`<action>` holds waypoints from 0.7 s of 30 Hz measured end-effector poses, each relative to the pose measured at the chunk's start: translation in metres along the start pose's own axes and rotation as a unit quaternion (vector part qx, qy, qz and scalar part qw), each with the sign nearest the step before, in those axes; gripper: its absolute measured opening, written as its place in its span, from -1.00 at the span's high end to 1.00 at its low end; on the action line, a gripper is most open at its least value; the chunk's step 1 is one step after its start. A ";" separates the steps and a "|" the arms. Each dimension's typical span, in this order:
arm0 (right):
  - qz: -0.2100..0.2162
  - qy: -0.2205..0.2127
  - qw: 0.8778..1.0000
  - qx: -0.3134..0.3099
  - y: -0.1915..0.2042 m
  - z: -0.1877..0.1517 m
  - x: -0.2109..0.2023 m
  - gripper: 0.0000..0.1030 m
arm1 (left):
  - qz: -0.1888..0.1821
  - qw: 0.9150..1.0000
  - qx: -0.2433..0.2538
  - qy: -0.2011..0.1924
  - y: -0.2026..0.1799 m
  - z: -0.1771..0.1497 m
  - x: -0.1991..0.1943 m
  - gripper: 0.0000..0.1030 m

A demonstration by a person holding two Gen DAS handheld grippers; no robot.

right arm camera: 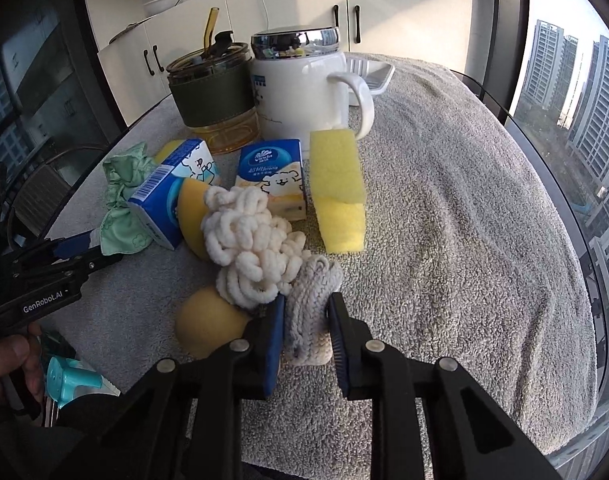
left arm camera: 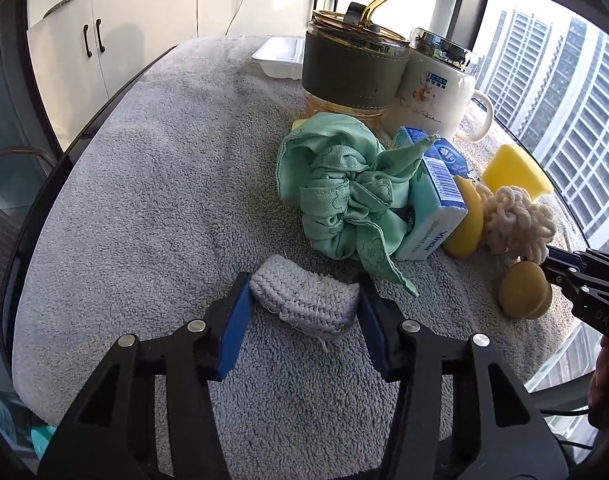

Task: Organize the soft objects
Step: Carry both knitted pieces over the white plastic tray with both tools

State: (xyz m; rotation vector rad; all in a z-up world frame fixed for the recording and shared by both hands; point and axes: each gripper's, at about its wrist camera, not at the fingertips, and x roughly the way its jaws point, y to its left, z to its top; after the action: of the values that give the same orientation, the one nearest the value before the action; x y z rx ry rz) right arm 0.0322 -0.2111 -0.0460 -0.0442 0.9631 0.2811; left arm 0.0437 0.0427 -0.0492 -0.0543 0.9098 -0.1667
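Left wrist view: left tool point(left arm camera: 304, 300) clamped across grey woven pad point(left arm camera: 304, 300), six o'clock of green cloth point(left arm camera: 344, 200); soft, light, compressible. Right tool point(right arm camera: 307, 320) clamped on second woven pad point(right arm camera: 310, 304); grip mid-body.

You can read "Vinda" on the blue tissue pack point(left arm camera: 432, 204) and on the second tissue pack point(right arm camera: 271, 176), "GenRobot.AI" on the left gripper point(right arm camera: 74, 252), "DAS" on the right gripper point(left arm camera: 548, 264)

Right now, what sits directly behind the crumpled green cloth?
Behind the green cloth stands the amber tumbler with its dark green sleeve and gold straw. A sliver of something yellow peeks out at the cloth's far edge; the cloth covers most of it, so I cannot tell what it is.
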 end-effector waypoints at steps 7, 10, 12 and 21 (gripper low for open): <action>-0.001 -0.005 1.000 0.002 -0.002 -0.001 -0.007 0.54 | -0.001 1.000 0.016 -0.023 -0.010 -0.001 -0.010 0.06; 0.000 -0.005 1.000 0.005 -0.003 0.000 -0.008 0.55 | -0.002 1.000 0.017 -0.024 -0.011 -0.004 -0.011 0.06; -0.002 -0.007 1.000 0.005 -0.003 -0.001 -0.011 0.55 | -0.002 1.000 0.016 -0.025 -0.010 -0.004 -0.012 0.06; -0.012 -0.015 1.000 0.005 -0.003 -0.001 -0.025 0.55 | -0.002 0.999 0.010 -0.034 -0.005 -0.011 -0.023 0.06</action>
State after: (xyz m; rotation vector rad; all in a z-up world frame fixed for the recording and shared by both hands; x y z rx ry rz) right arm 0.0191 -0.2193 -0.0265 -0.0428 0.9337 0.2549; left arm 0.0210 0.0417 -0.0374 -0.0434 0.8392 -0.1766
